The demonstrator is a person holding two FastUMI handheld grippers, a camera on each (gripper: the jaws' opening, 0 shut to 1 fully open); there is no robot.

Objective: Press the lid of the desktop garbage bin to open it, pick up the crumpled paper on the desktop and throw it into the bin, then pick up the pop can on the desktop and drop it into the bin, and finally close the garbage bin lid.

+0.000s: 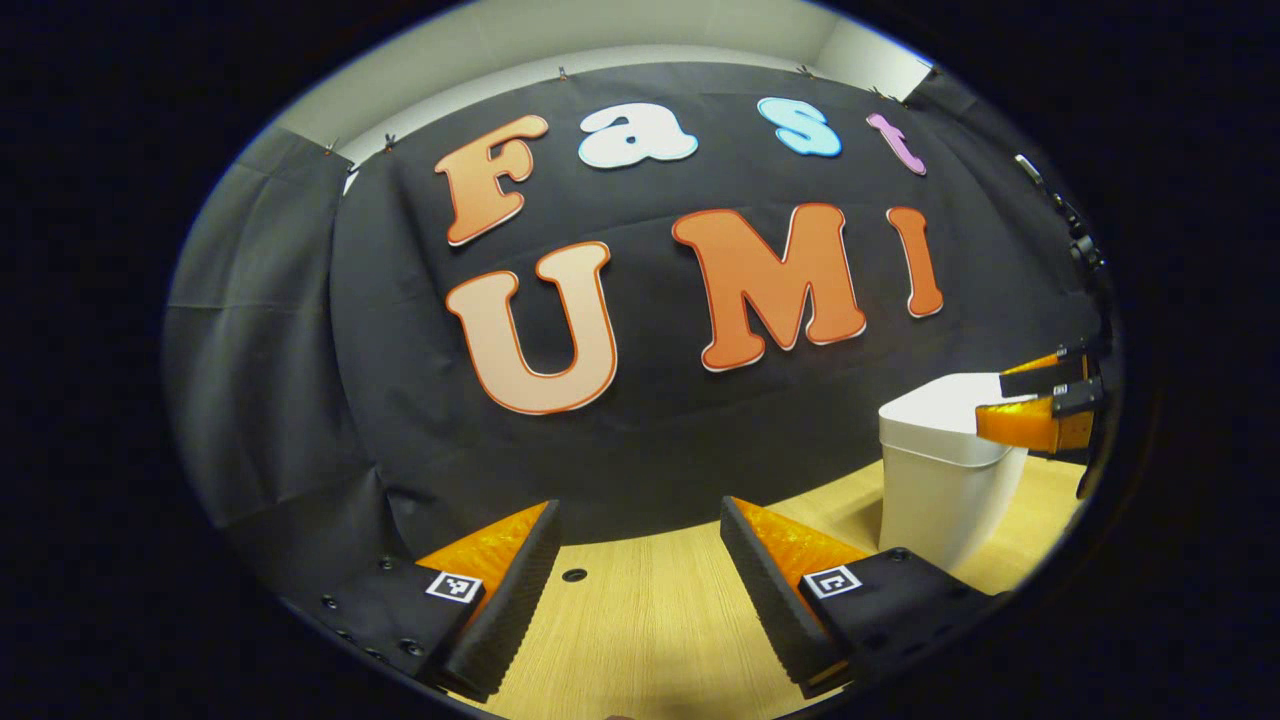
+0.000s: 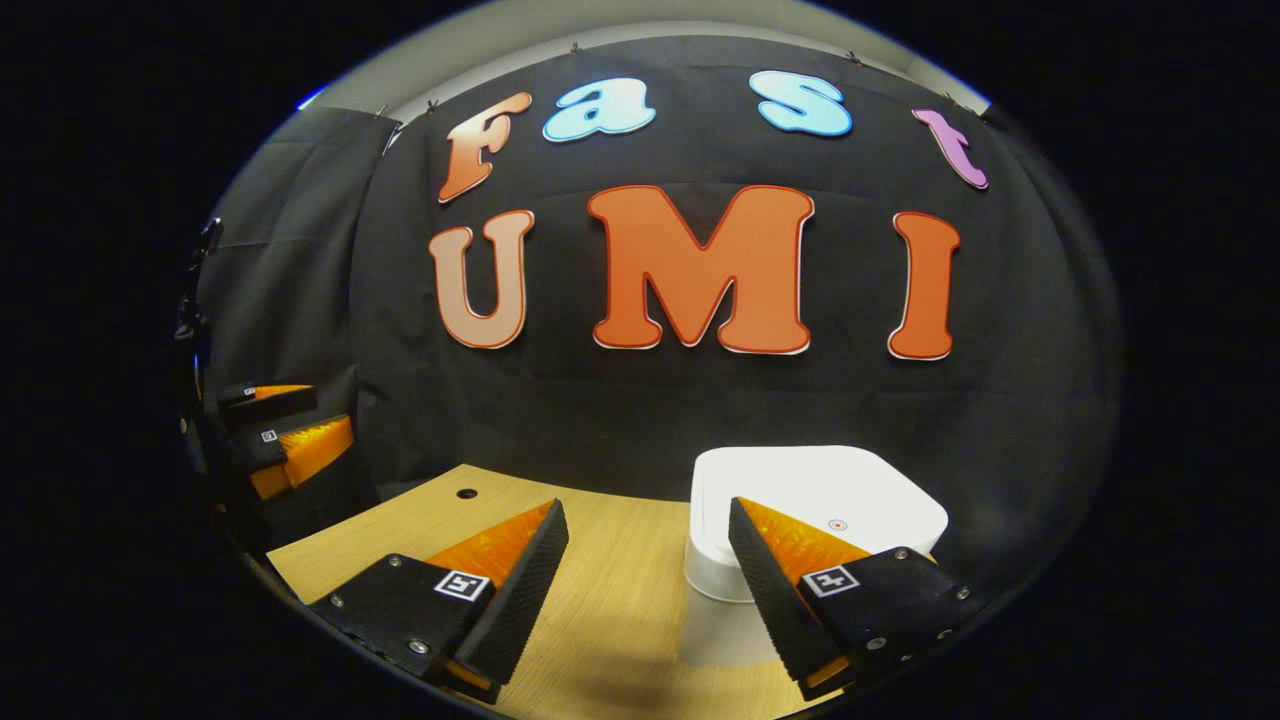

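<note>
Right gripper view has the bin (image 2: 815, 520) lid down on the tabletop (image 2: 610, 620), fitting start or finish alike, both hand-held grippers (image 2: 648, 590) (image 1: 640, 590) spread, holding nothing.

We see a white, rounded-square plastic bin (image 2: 800, 500) with a smooth, slightly glossy closed lid (image 2: 820, 490). Under the bin lies a pale wood-grain desktop (image 2: 620, 610), smooth with a soft sheen. Behind the bin hangs a matt black cloth wall (image 2: 620, 410), faintly creased. The gripper fingers' (image 2: 520, 590) inner faces look ribbed and matt.
</note>
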